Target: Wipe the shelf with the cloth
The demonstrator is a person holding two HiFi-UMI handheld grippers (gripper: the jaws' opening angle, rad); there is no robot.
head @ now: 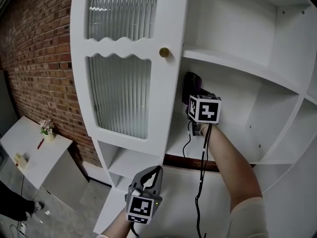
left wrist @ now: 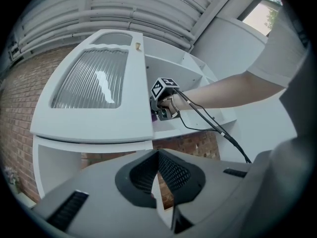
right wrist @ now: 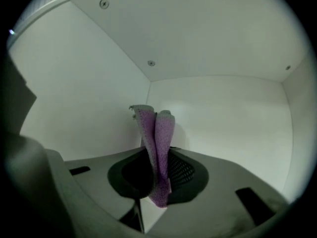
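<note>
Cloth (right wrist: 158, 145): purple, folded, pinched between the jaws of the right hand-held gripper (right wrist: 157, 157), its free end standing out past the tips. Carried deep into an open compartment of the white cabinet, over the shelf (head: 174, 142), close to the far left corner where back wall meets side wall. Hard to tell whether fabric touches any surface yet.

Left hand-held gripper (head: 154, 172) low and near, well apart from the shelf, jaws pressed together on nothing, pointing up at the ribbed-glass door (head: 121, 93).

Probably the opening of the wiping step: cloth brought to the corner, no stroke evident. Next, likely: lower the cloth until flat on the board, then drag rightward and toward the near edge with steady downward pressure, grip kept firm against slipping, trailing cable (head: 202, 157) kept off the wiped path.
</note>
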